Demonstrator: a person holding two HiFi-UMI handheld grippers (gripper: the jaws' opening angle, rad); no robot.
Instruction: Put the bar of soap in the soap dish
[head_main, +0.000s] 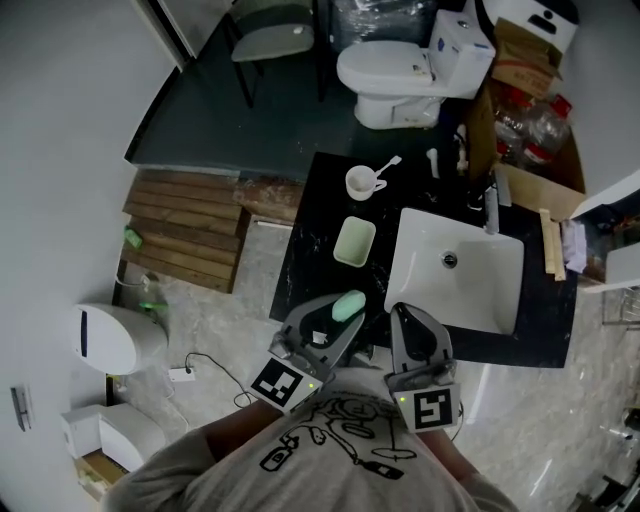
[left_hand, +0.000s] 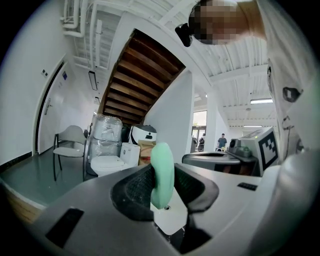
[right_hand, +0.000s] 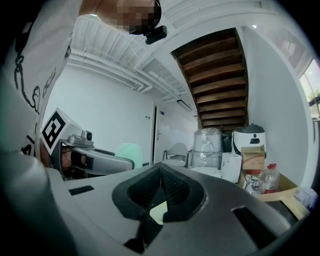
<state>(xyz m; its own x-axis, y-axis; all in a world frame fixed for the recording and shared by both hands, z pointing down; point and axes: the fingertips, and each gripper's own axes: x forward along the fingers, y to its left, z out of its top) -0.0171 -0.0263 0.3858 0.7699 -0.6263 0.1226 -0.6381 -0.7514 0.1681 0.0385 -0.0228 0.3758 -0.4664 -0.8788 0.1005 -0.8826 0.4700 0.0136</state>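
While left gripper (left_hand: 162, 172) pinched the soap bar (head_main: 348, 305) over the counter's (head_main: 310, 250) near edge | right gripper (right_hand: 160, 172) jaws pressed together, empty | soap dish (head_main: 354, 241) sat just beyond, mid-counter | cup (head_main: 362, 182) behind it, sink (head_main: 455, 270) beside

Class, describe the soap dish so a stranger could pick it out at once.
Find the black counter with the white sink. Left of the sink lies the soap dish. It is a pale, shallow rounded square; the white cup beyond is round.

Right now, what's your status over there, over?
Left gripper: jaws shut on soap bar. Right gripper: jaws shut, empty. Soap dish empty, nothing in the way.
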